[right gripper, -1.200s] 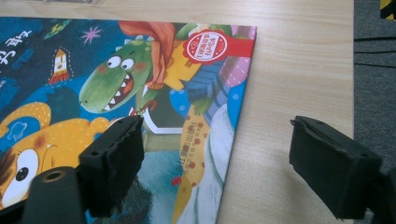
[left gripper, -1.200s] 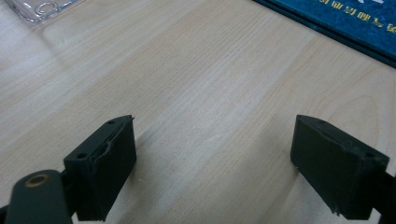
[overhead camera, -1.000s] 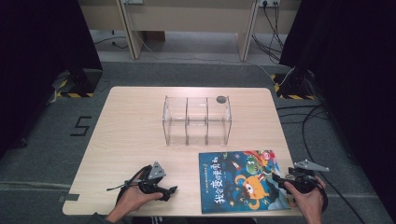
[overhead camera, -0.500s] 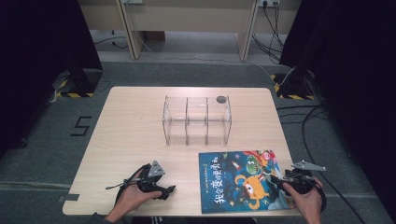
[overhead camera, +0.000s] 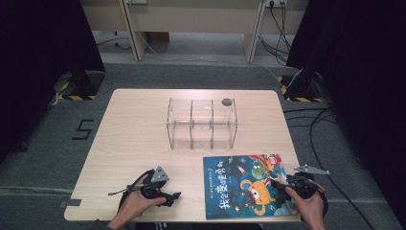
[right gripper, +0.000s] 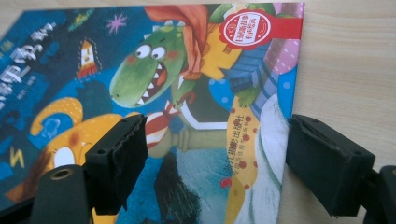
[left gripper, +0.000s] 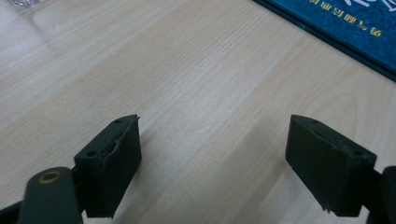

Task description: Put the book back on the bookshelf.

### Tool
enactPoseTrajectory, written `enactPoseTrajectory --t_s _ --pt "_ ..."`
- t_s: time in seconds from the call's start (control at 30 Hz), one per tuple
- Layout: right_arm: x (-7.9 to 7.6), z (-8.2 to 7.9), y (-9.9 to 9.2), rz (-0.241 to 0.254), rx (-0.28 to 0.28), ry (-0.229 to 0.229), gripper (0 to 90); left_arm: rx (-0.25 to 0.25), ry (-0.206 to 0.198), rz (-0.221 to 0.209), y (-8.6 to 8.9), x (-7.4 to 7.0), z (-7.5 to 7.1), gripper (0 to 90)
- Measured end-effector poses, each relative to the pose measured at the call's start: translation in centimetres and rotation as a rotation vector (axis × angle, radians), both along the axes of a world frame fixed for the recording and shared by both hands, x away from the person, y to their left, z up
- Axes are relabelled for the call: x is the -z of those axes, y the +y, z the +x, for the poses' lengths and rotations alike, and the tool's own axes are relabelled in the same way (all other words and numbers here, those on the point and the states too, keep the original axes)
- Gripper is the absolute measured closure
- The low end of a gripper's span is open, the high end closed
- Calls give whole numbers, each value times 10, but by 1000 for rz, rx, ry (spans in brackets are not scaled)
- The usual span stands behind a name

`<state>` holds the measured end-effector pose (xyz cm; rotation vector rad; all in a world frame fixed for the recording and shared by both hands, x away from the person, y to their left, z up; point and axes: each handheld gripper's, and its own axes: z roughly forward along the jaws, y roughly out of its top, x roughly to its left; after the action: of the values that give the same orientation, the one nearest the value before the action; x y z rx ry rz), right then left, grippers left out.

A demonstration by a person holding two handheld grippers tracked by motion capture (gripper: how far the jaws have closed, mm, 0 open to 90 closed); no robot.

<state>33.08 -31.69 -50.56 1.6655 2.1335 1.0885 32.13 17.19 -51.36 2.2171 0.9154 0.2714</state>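
Lighting is even and moderately bright over the table (overhead camera: 139,139) at frame centre in the high view; both side margins fall into near-black. That view is soft and low in detail throughout. The clear organiser (overhead camera: 201,123) carries faint pale reflections. In the left gripper view a broad pale sheen crosses the wood at upper left, and short soft shadows lie beside each jaw. In the right gripper view the book (right gripper: 187,93) is mildly blurred, with dull glare at lower centre.
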Motion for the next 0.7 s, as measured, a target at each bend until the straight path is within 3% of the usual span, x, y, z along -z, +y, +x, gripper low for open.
enactPoseTrajectory --t_s 0.13,0.43,0.5,0.57,0.7 --pt "1 0 3 60 -8 10 240 3 5 -6 0 0 -1 192" --pt "2 0 22 108 -46 11 228 10 4 -12 -3 0 -2 201" --pt "2 0 26 119 -46 17 226 13 19 -32 -4 -1 -3 201" --pt "3 0 31 141 -44 21 218 25 31 -49 -6 -1 -4 203" --pt "5 2 41 189 -45 25 218 43 23 -39 -11 -1 -8 207"
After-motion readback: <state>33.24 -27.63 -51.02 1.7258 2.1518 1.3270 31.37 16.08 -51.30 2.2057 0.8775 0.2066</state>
